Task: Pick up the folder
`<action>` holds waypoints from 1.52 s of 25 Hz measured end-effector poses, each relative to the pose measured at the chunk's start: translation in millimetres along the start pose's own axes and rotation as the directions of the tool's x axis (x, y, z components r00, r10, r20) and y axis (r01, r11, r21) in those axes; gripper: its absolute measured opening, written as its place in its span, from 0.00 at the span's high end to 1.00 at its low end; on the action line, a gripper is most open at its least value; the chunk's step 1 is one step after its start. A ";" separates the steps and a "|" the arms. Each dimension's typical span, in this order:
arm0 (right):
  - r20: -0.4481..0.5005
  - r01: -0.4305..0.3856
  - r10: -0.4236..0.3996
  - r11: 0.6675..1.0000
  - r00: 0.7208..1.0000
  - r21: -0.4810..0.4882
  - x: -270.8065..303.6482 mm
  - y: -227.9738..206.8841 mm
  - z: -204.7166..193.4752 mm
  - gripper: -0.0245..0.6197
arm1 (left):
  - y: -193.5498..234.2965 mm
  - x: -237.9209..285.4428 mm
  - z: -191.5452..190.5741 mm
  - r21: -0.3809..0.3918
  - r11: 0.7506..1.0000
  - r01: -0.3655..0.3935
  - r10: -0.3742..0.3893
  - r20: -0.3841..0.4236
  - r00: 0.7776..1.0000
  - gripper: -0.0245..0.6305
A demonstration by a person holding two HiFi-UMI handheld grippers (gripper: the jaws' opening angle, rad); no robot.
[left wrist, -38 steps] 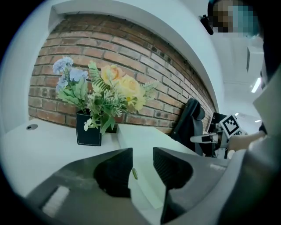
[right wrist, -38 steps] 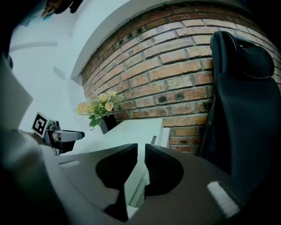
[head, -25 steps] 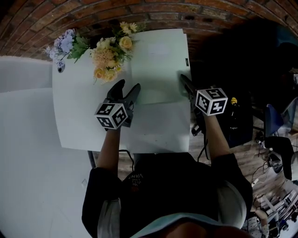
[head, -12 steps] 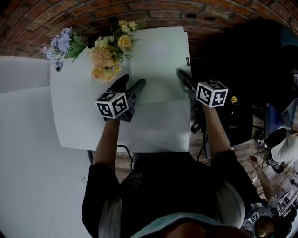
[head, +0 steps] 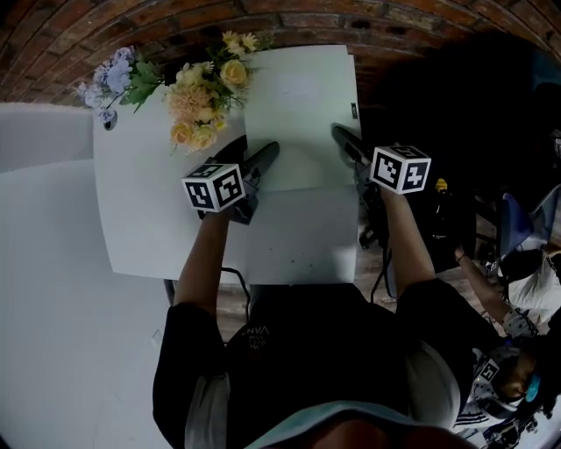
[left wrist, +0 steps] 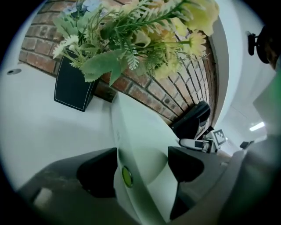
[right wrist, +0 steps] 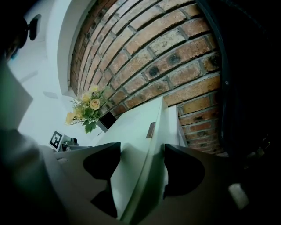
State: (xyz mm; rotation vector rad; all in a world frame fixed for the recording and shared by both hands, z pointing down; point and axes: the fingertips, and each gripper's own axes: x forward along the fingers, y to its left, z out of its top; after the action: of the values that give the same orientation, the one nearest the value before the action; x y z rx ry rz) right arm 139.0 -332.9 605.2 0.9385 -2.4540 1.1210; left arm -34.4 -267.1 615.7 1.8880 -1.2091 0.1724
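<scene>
The folder point(head: 298, 105) is a pale green-white sheet lying flat on the white table point(head: 149, 210), at its far right. My left gripper point(head: 252, 153) stands open at the folder's near left corner. In the left gripper view, the folder's point(left wrist: 140, 140) edge with a small green dot runs between the jaws of that gripper point(left wrist: 142, 169), with gaps beside the pads. My right gripper point(head: 346, 140) is open at the folder's right edge. In the right gripper view, the folder point(right wrist: 136, 127) passes between the spread jaws of that gripper point(right wrist: 140, 165).
A bunch of yellow flowers point(head: 202, 105) in a black vase point(left wrist: 72, 88) stands just left of the folder, with purple flowers point(head: 118, 79) further left. A brick wall point(head: 175, 22) backs the table. Dark equipment point(head: 438, 219) sits off the table's right edge.
The left gripper has moved forward along the folder's left edge and rolled a little. Both pairs of jaws have spread slightly wider. The right gripper has hardly shifted.
</scene>
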 end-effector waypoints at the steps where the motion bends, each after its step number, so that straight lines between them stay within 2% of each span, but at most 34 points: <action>1: -0.001 0.000 0.000 1.000 1.000 -0.001 0.2 0.0 -0.1 0.49 | -0.4 0.9 0.0 -0.003 1.000 0.002 -0.002 0.000 1.000 0.41; 14: -0.002 0.033 -0.033 0.999 0.999 -0.011 0.0 2.0 -1.0 0.50 | -2.2 1.0 1.5 0.006 1.000 -0.013 0.012 0.003 1.000 0.42; 24: 0.019 0.072 -0.072 0.997 0.997 0.015 -18.5 6.1 -13.9 0.51 | -12.2 -3.2 -8.4 0.039 0.999 0.016 -0.015 -0.024 1.000 0.42; 32: 0.074 0.127 -0.131 0.991 0.989 0.049 -50.0 15.2 -27.3 0.51 | -33.7 -12.0 -14.1 0.122 0.990 0.065 -0.060 -0.044 0.997 0.42; 38: 0.113 0.176 -0.181 0.983 0.977 0.049 -76.5 23.5 -32.9 0.51 | -50.2 -18.9 -22.8 0.151 0.983 0.102 -0.094 -0.054 0.994 0.42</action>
State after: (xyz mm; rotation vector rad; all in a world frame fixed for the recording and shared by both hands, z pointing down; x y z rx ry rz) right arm 180.4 -262.8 575.7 1.2422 -2.3876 1.0833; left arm 2.8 -230.1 590.3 2.0607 -1.0950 0.2613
